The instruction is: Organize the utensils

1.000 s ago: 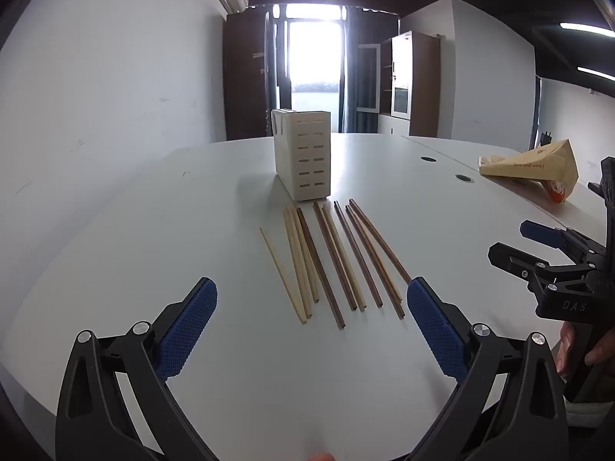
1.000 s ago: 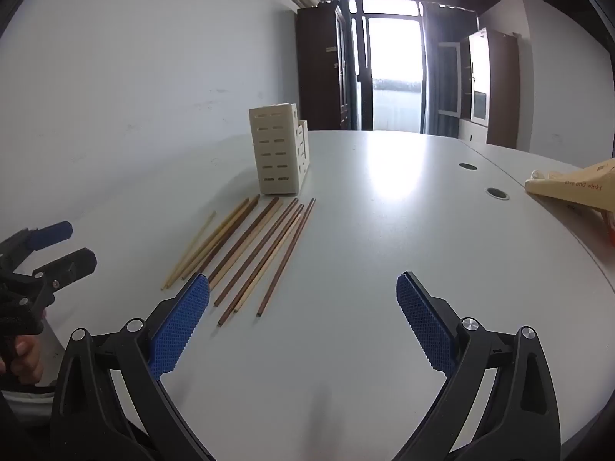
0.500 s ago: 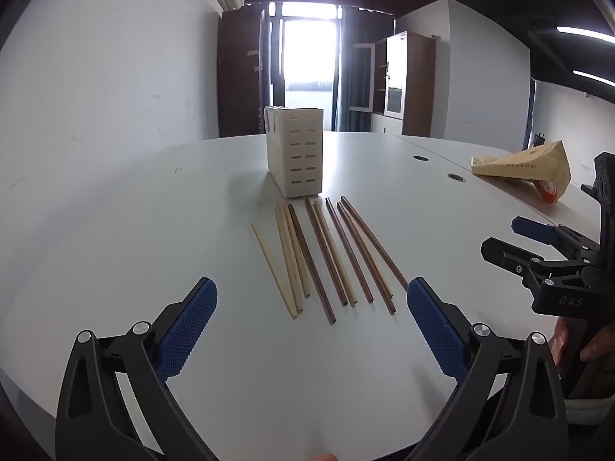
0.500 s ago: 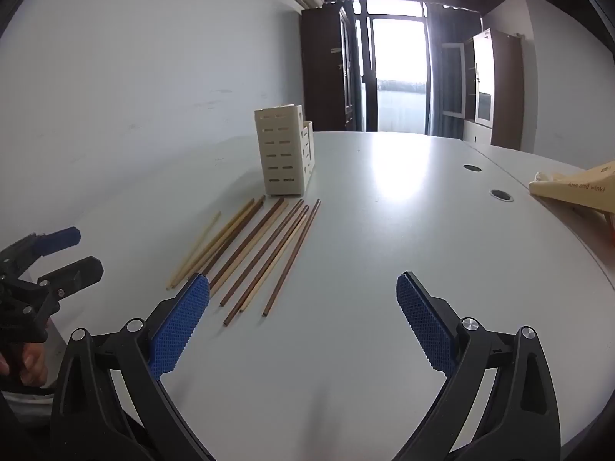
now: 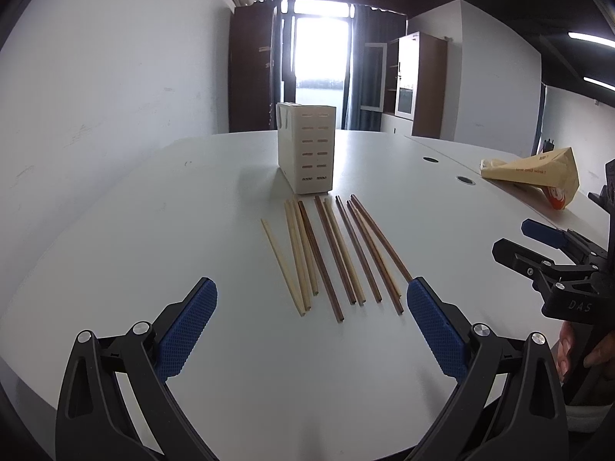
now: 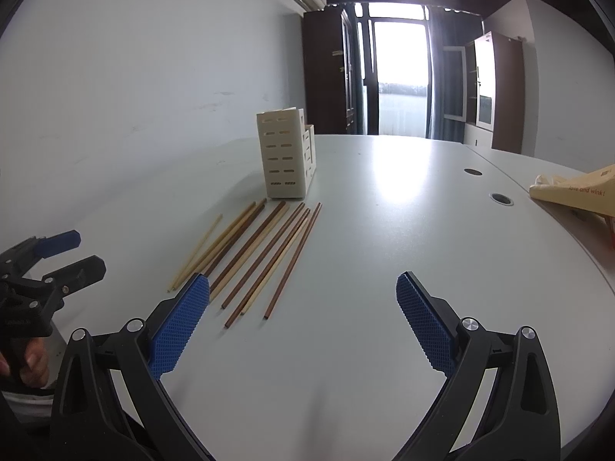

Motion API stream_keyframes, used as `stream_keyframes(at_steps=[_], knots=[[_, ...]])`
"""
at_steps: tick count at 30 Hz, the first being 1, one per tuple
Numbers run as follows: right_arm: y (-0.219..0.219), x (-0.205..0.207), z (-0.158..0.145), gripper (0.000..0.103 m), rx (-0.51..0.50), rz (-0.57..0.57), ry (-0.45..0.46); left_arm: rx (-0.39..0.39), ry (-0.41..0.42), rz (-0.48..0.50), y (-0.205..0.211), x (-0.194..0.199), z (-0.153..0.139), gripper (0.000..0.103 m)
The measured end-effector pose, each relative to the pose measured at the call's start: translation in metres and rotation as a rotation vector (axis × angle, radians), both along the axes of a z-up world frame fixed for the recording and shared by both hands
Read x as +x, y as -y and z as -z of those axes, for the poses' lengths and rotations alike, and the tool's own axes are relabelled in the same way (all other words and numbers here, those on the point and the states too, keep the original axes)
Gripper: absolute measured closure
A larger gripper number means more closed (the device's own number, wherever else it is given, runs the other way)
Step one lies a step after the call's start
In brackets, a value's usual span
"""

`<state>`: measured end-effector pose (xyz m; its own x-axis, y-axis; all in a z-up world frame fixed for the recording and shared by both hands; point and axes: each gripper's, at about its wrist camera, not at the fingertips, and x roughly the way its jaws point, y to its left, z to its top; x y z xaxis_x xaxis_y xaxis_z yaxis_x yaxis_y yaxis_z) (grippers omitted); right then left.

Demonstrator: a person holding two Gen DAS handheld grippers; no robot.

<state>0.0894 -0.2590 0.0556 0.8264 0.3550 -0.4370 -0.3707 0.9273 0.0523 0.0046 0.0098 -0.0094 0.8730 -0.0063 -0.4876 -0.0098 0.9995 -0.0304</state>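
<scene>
Several chopsticks (image 5: 334, 253), some pale wood and some dark brown, lie side by side on the white table (image 5: 153, 230). Behind their far ends stands a cream slotted utensil holder (image 5: 307, 151). My left gripper (image 5: 311, 326) hovers open just short of their near ends, nothing between its blue pads (image 5: 188, 322). In the right wrist view the chopsticks (image 6: 257, 253) run to the left of centre and the holder (image 6: 286, 157) stands beyond them. My right gripper (image 6: 303, 315) is open and empty over bare table, its left pad (image 6: 178, 319) near the sticks' tips.
A yellow paper bag (image 5: 538, 173) lies at the right of the table near two round cable holes (image 5: 465, 179). The other gripper shows at each view's edge, the right gripper (image 5: 546, 246) and the left gripper (image 6: 50, 257), each held by a hand. A wall runs along the left.
Both grippers have drifted slightly closer to the chopsticks. Nothing was taken hold of; both stay open.
</scene>
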Motion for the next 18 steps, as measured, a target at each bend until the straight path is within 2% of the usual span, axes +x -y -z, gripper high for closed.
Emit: stream_keyframes(at_steps=[18], knots=[[-0.0004, 0.0009, 0.0006, 0.004, -0.016, -0.013, -0.004, 0.020, -0.004, -0.005, 0.0042, -0.0059, -0.0043, 0.006]])
